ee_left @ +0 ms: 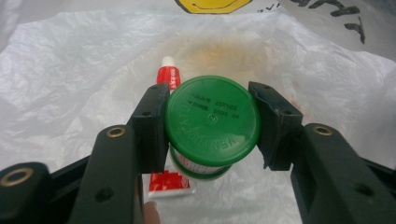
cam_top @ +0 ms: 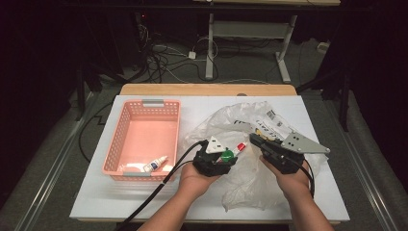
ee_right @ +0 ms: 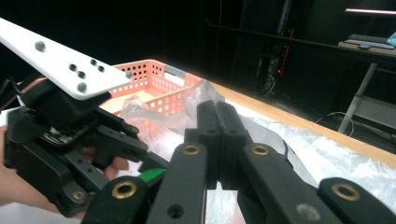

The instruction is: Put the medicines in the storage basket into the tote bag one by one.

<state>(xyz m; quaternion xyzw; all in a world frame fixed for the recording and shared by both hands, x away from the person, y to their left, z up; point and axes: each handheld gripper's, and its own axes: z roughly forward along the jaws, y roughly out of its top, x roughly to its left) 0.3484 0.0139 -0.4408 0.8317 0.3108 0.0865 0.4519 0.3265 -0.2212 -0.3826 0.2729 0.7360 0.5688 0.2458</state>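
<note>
The fingers [ee_left: 149, 128] of the left gripper [ee_left: 212, 123] are pressing from both sides on the green lid of a small jar [ee_left: 212, 122], gripping it just above the crumpled plastic bag [ee_left: 70, 84]. The jar's white body is mostly hiding under its own lid, and the embossed lettering on the lid is too small to be reading. A red-and-white tube [ee_left: 168, 77] is lying on the bag beneath the jar, its middle covered by the jar and the finger.

The right gripper [ee_right: 218, 135] is holding its fingers [ee_right: 208, 135] fully closed; a fold of the bag seems to be running between them, though I cannot tell for sure. In the high view it [cam_top: 257, 139] is sitting at the bag's edge, close beside the left gripper [cam_top: 226, 155].

The bag is lying on a white counter [cam_top: 144, 202] with a wooden strip along its far edge; beyond it the room is standing dark, with cables trailing on the floor and another desk's legs showing.

I am counting two grippers, one jar, one bag, one pink basket [cam_top: 125, 122], and two tubes: the red one, and another [cam_top: 155, 164] lying in the basket's near corner, its label unreadable.
</note>
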